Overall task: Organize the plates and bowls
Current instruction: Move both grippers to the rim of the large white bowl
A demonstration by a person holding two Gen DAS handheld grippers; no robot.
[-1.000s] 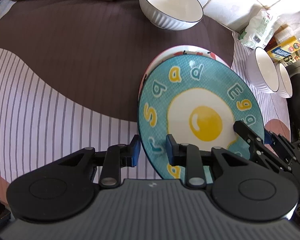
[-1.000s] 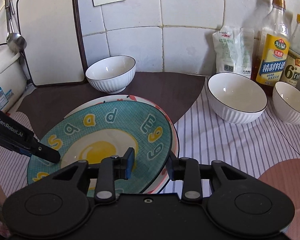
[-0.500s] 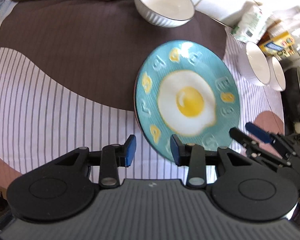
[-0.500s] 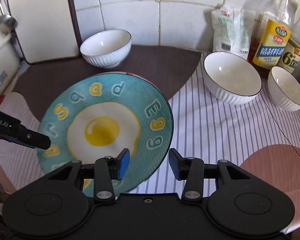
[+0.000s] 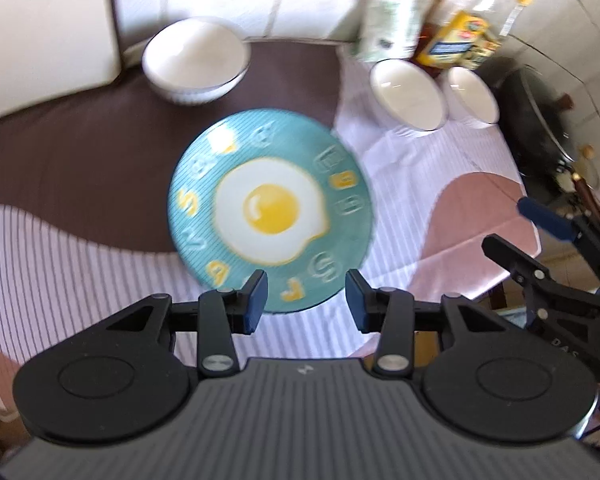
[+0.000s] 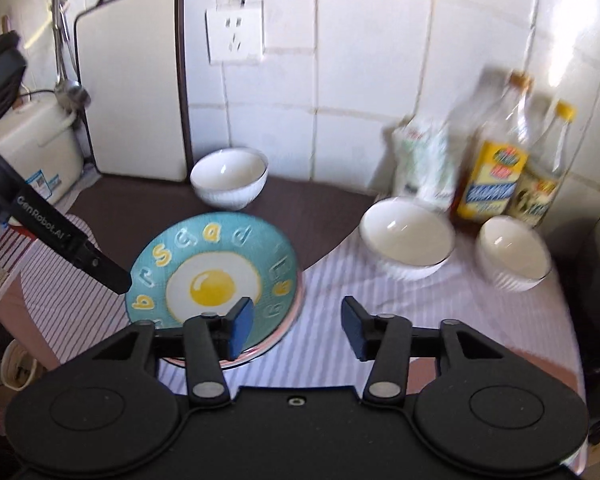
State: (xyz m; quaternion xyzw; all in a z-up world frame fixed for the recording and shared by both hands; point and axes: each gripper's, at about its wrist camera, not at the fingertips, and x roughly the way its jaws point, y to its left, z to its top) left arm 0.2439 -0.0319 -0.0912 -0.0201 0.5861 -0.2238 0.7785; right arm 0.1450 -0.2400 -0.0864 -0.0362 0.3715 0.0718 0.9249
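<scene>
1. Plates come first: our blue egg plate (image 5: 270,208) lies flat on top of a pink-rimmed plate (image 6: 290,320), near the middle of the tabletop (image 5: 440,168).
2. We see three white bowls. One bowl (image 6: 229,178) sits by the back edge, close to the cutting board (image 6: 134,80). A bigger bowl (image 6: 406,238) and a smaller bowl (image 6: 512,254) sit side by side near the back right corner, just in front of the bottles (image 6: 496,160).
3. Our left hand-held gripper (image 5: 306,294) is up above the near edge of the blue egg plate. Its jaws have just been opening, and nothing is between them.
4. Our right hand-held gripper (image 6: 296,326) is up over the striped cloth, just right of the plates. Its jaws have just been opening too, and they hold nothing.
5. Neither hand-held gripper touches a plate.
</scene>
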